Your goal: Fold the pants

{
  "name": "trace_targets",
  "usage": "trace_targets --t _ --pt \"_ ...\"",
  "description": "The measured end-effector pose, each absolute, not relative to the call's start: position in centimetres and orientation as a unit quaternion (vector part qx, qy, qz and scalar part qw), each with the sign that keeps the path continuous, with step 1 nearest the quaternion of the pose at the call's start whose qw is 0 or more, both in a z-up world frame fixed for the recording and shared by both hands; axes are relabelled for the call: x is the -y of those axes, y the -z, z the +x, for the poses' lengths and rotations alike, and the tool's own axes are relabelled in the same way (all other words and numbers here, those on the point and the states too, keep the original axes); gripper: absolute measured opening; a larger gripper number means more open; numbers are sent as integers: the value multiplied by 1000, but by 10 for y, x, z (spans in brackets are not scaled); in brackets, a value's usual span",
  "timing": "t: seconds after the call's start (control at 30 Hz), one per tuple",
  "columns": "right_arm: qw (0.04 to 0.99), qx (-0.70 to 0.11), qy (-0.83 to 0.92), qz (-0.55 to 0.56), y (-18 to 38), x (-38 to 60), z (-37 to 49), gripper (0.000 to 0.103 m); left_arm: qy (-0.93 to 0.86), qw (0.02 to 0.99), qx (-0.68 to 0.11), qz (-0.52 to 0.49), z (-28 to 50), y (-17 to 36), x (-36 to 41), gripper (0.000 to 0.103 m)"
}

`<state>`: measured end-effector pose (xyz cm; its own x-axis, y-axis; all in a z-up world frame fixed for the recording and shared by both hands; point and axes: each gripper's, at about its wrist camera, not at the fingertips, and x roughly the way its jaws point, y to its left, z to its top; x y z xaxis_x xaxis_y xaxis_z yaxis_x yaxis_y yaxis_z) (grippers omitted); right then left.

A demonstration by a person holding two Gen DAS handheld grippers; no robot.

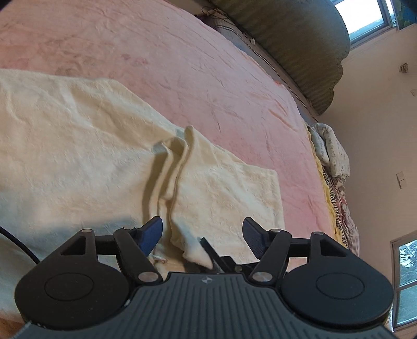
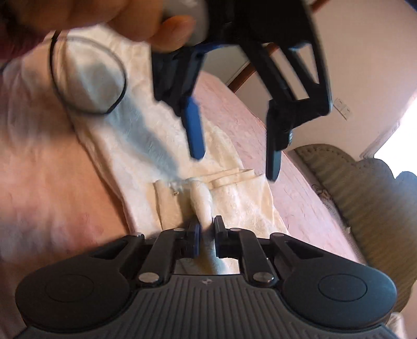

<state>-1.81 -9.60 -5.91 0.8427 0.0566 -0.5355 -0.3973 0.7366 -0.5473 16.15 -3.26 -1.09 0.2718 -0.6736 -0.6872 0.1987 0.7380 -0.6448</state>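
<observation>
Cream fleece pants (image 1: pixel 78 146) lie spread on a pink bed cover (image 1: pixel 182 65). My left gripper (image 1: pixel 203 229) is open just above them, with a raised ridge of the fabric between its fingers; it also shows from outside in the right wrist view (image 2: pixel 234 164), held by a hand. My right gripper (image 2: pixel 206 230) is shut on a bunched fold of the pants (image 2: pixel 200 200) near their edge. The pants also show in the right wrist view (image 2: pixel 146 135).
A padded olive headboard (image 1: pixel 299 52) runs along the far side of the bed, also in the right wrist view (image 2: pixel 365 195). Folded patterned bedding (image 1: pixel 336 177) hangs at the bed edge. A black cable (image 2: pixel 86 78) loops over the pants. Windows (image 1: pixel 365 18) sit behind.
</observation>
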Motion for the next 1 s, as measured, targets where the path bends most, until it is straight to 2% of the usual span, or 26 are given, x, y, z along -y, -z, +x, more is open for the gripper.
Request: trace_targets --t 0.2,0.23,0.27,0.3,0.33,0.4,0.63,0.83,0.93,1.0 --pt "942 -254 -147 -161 17 144 -9 9 284 730 -557 -274 168 36 48 69" --pt "942 -258 -154 -147 14 147 -11 9 273 726 -561 -289 170 41 48 65" --pt "942 -261 -159 -140 14 148 -11 9 267 723 -561 -303 171 46 47 47" --pt "940 -264 -166 -137 15 147 -12 9 261 720 -563 -310 172 50 47 36" --pt "938 -266 -171 -141 17 143 -12 9 250 723 -567 -305 172 52 46 21" --pt "934 -269 -174 -158 20 135 -16 9 235 734 -563 -299 167 54 39 9" --pt "915 -290 -240 -145 19 134 -12 10 218 740 -563 -296 150 60 24 8" --pt "938 -277 -208 -22 -7 192 12 12 216 752 -559 -274 151 57 31 8" --pt "939 -318 -130 22 8 210 48 12 214 755 -558 -269 150 57 34 8" --pt "927 -358 -111 25 28 211 71 11 218 756 -559 -262 151 56 33 15"
